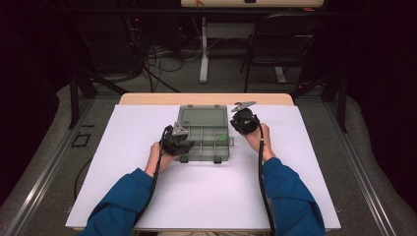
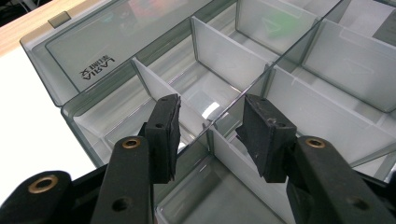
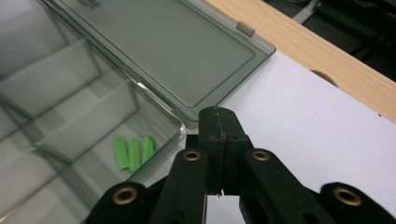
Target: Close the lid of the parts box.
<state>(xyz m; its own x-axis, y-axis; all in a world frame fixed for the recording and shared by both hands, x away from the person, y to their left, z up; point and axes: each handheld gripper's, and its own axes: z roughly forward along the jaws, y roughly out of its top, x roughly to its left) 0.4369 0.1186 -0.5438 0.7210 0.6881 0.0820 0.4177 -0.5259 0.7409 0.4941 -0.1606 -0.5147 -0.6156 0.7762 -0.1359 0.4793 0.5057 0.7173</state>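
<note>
Green pieces (image 3: pixel 134 152) lie in open organizer box (image 3: pixel 56 84) corner compartment

The left tongs (image 2: pixel 210 135) hover parted over the clear compartment box (image 2: pixel 280 107), straddling a divider wall (image 2: pixel 233 163); nothing is gripped.

A smoky-grey translucent compartment box (image 1: pixel 203 138) lies open on the far middle of the table, its lid (image 1: pixel 202 116) folded flat away, with small green pieces (image 3: pixel 134 152) in a right-hand compartment.
</note>
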